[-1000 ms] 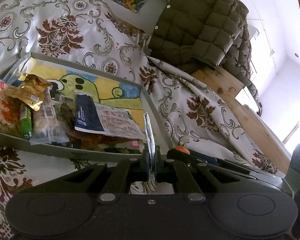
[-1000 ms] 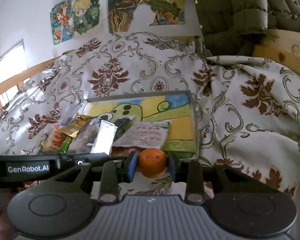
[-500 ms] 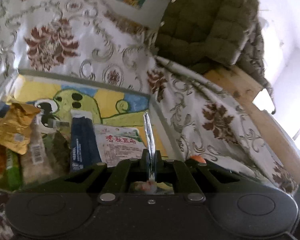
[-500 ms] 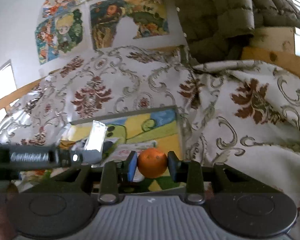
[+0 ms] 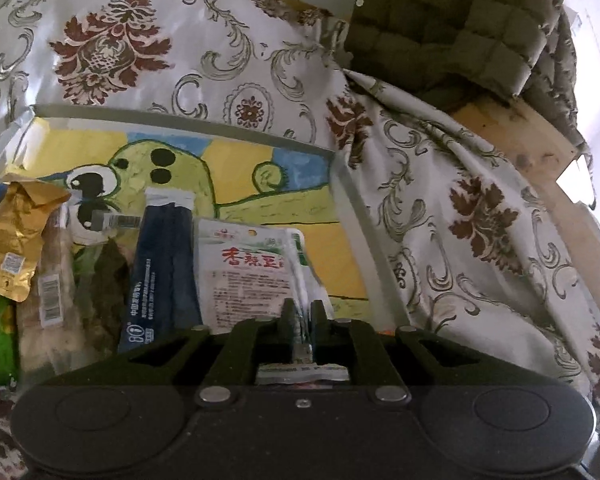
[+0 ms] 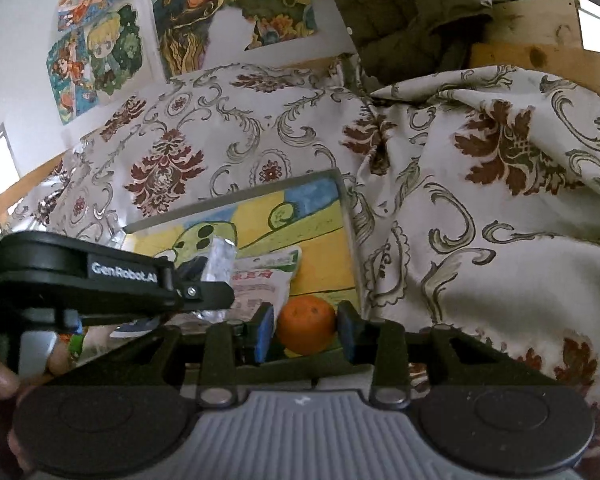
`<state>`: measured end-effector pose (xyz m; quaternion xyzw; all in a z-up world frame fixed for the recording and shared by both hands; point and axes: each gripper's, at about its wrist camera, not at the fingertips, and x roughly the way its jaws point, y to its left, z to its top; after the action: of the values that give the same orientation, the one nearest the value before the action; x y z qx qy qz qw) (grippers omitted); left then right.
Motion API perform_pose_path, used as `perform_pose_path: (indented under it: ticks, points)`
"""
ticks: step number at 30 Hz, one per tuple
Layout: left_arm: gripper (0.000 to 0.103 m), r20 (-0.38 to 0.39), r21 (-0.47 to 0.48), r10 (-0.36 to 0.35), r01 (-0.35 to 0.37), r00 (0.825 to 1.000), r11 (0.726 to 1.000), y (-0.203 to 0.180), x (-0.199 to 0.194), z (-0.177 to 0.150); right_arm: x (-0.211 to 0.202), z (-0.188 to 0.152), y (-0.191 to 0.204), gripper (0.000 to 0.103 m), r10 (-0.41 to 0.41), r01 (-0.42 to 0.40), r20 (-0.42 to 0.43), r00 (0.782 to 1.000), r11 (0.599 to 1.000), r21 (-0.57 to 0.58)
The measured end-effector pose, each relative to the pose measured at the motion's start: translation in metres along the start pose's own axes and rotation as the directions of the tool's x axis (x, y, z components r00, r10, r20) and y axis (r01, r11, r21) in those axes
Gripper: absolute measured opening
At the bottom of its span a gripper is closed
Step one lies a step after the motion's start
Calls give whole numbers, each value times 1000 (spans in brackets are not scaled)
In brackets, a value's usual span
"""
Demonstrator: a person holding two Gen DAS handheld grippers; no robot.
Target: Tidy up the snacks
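I'm bringing both loads over the tray (image 5: 348, 200): left gripper (image 5: 302, 312) clenching a silver packet (image 6: 219, 258), right gripper (image 6: 305, 330) grasping the orange (image 6: 306, 324), next needing a lowering beside the tray's right edge.

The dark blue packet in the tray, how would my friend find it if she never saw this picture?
Look for the tray with the green cartoon creature painted inside, lying on the flowery cloth. Snacks are piled at its near left end. The dark blue packet is the long narrow one between the clear bags and the white packet with red writing; nothing else there is navy.
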<state>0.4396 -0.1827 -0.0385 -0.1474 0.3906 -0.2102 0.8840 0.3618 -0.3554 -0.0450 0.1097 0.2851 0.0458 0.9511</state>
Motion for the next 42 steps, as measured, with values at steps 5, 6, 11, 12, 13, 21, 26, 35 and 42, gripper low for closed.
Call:
perform_pose_path:
  ticks: [5, 6, 11, 12, 13, 21, 26, 35, 42]
  points:
    - [46, 7, -10, 8, -8, 1000, 1000, 1, -9, 1, -6, 2, -1, 61, 3, -3, 12, 1000, 1000, 5]
    - [55, 18, -19, 12, -11, 1000, 1000, 1, -13, 1, -9, 4, -1, 64, -1, 1, 18, 1000, 1000, 4]
    - [74, 81, -54, 13, -8, 997, 999, -4, -43, 7, -29, 10, -4, 81, -11, 9, 65, 998, 1000, 26]
    - [78, 100, -53, 20, -15, 995, 998, -6, -50, 8, -33, 11, -4, 82, -8, 6, 70, 998, 999, 31]
    - [82, 120, -49, 25, -19, 992, 999, -8, -58, 9, -38, 12, -4, 84, -7, 4, 78, 997, 999, 35]
    - [102, 247, 31, 71, -81, 966, 996, -31, -129, 11, -99, 19, 3, 103, -6, -6, 220, 975, 998, 55]
    - [102, 337, 42, 107, -129, 935, 991, -35, -179, -1, -139, 22, 12, 103, -13, 1, 317, 948, 999, 36]
    - [102, 420, 55, 217, -263, 881, 963, -38, -250, -53, -195, -5, 23, 103, 15, -46, 349, 937, 996, 80]
    - [102, 412, 26, 262, -298, 873, 954, -25, -285, -109, -222, -42, 40, 103, 41, -57, 289, 956, 997, 48]
